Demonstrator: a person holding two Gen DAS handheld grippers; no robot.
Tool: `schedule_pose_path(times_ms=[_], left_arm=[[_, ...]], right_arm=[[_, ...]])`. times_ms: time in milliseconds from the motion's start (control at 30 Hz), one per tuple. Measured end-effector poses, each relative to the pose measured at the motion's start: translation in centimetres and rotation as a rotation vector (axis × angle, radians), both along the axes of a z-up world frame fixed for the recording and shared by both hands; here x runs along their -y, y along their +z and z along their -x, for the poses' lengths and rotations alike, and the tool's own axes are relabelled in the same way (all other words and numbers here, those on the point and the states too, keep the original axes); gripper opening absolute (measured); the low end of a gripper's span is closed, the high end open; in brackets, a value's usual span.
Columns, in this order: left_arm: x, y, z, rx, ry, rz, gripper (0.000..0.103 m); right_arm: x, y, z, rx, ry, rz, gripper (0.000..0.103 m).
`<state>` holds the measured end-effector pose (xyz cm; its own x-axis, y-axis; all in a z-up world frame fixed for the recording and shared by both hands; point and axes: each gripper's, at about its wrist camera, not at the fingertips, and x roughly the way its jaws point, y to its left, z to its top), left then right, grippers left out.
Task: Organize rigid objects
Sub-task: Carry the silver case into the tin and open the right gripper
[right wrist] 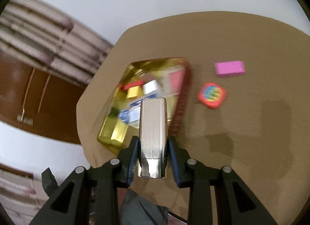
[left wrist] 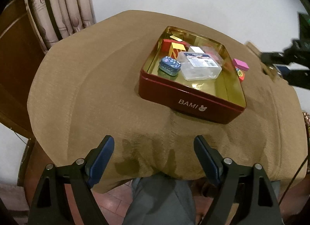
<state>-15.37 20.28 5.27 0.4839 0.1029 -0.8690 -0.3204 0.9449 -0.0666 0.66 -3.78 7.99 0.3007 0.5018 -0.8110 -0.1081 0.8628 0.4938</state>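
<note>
A red tin (left wrist: 190,102) with a gold inside stands on the tan tablecloth and holds several small items: a clear plastic box (left wrist: 199,66), a blue oval tin (left wrist: 170,65), a yellow block (left wrist: 177,49) and others. My left gripper (left wrist: 154,143) is open and empty, near the table's front edge. My right gripper (right wrist: 153,143) is shut on a ribbed silver case (right wrist: 153,130), held above the near side of the tin (right wrist: 114,136). A pink block (right wrist: 229,68) and a red rounded item (right wrist: 212,95) lie on the cloth right of the tin.
The round table (left wrist: 87,89) has a curtain (left wrist: 58,10) and wooden furniture behind it at left. The pink block (left wrist: 240,64) and red item (left wrist: 240,74) show past the tin's right rim. My right gripper's arm (left wrist: 284,60) is at the far right. A damp-looking dark patch (left wrist: 147,159) marks the cloth's front edge.
</note>
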Motion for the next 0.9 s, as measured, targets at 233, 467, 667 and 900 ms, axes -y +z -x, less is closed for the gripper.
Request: schedule_pose_path(times_ms=[233, 467, 667, 900], left_arm=[[-0.4, 0.0, 0.1, 0.007, 0.012, 0.012, 0.081], [-0.5, -0.1, 0.0, 0.000, 0.017, 0.019, 0.081], [-0.4, -0.6, -0.3, -0.017, 0.012, 0.020, 0.082], [-0.1, -1.1, -0.5, -0.032, 0.008, 0.012, 0.082]], right_arm=[[-6.1, -2.5, -1.8, -0.040, 0.161, 0.067, 0.030], [-9.8, -4.8, -4.0, -0.057, 0.395, 0.149, 0.030], [-12.3, -5.9, -4.5, -0.059, 0.641, 0.311, 0.030], [-14.3, -6.7, -4.8, -0.049, 0.785, 0.517, 0.030]])
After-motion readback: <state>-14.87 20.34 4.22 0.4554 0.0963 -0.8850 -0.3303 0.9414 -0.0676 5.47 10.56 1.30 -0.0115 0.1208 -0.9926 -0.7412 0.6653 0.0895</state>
